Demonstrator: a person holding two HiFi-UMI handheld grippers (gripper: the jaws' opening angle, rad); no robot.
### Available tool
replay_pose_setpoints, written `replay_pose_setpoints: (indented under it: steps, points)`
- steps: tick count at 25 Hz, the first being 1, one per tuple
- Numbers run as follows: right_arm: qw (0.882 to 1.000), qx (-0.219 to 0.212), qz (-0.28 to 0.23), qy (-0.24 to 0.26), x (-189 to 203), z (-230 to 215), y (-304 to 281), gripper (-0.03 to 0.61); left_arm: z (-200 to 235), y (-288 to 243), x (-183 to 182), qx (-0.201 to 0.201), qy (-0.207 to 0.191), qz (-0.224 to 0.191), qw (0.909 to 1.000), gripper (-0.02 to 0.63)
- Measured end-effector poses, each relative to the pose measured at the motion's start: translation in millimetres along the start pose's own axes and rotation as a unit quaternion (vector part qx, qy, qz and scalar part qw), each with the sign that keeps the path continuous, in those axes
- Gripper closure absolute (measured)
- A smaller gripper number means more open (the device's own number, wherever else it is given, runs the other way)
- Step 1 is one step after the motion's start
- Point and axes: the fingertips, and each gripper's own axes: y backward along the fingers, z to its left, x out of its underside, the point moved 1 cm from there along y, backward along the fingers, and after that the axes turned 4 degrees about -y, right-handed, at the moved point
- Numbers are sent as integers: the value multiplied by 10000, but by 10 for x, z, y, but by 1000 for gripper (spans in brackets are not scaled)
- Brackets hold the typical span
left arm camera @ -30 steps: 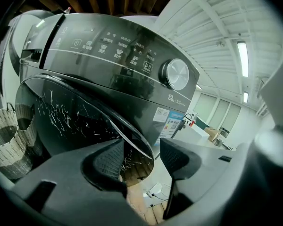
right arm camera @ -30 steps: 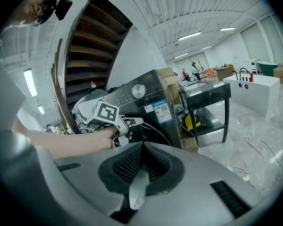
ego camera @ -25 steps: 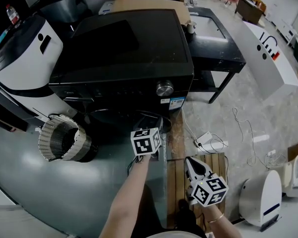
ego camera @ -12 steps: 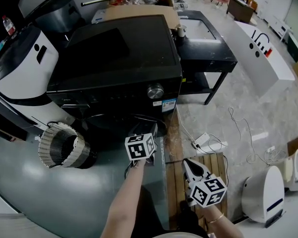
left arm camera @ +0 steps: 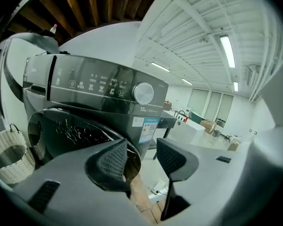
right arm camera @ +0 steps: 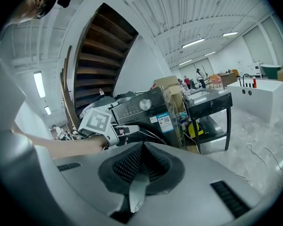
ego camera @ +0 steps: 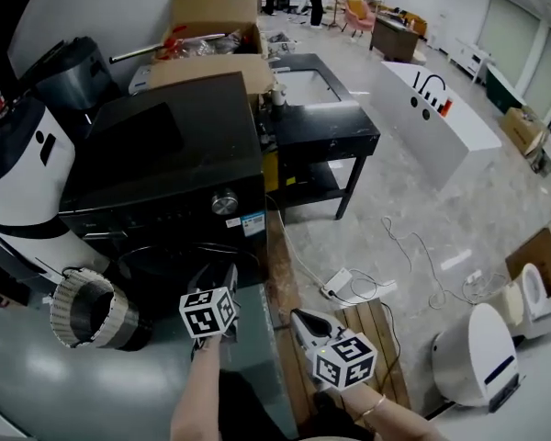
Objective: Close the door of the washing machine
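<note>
The black washing machine (ego camera: 165,145) stands at the left, with a silver knob (ego camera: 224,201) on its panel. Its round dark door (ego camera: 179,263) lies against the front, as far as I can tell. My left gripper (ego camera: 224,281) hovers just before the door, a little apart from it. In the left gripper view the door (left arm camera: 75,131) fills the lower left, and the left gripper (left arm camera: 141,157) has its jaws closing with nothing between them. My right gripper (ego camera: 298,318) is lower right, away from the machine. In its own view the right gripper (right arm camera: 142,161) is shut and empty.
A woven laundry basket (ego camera: 87,309) lies on the floor left of the door. A black table (ego camera: 321,122) stands right of the machine, with cardboard boxes (ego camera: 211,16) behind. A wooden pallet (ego camera: 376,324), a power strip with cables (ego camera: 337,283) and a white appliance (ego camera: 473,356) are at the right.
Both grippers have drawn back from the machine's front and risen. The left jaws stand a little narrower. The head view has tilted up and shows more of the room.
</note>
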Motion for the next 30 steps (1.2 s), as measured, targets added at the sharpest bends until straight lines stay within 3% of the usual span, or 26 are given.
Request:
replay_pose_setpoints:
  steps: [9, 23, 30]
  points:
    - [9994, -239, -152, 195, -128, 84, 611, 572, -401, 731, -61, -308, 32, -260, 9992, 501]
    - [9945, -907, -26, 514, -24, 429, 1133, 572, -678, 2123, 243, -1159, -163, -670, 9909, 559]
    - [9911, -1172, 66, 631, 84, 559, 1380, 572, -836, 2696, 449, -1381, 293, -872, 9861, 578]
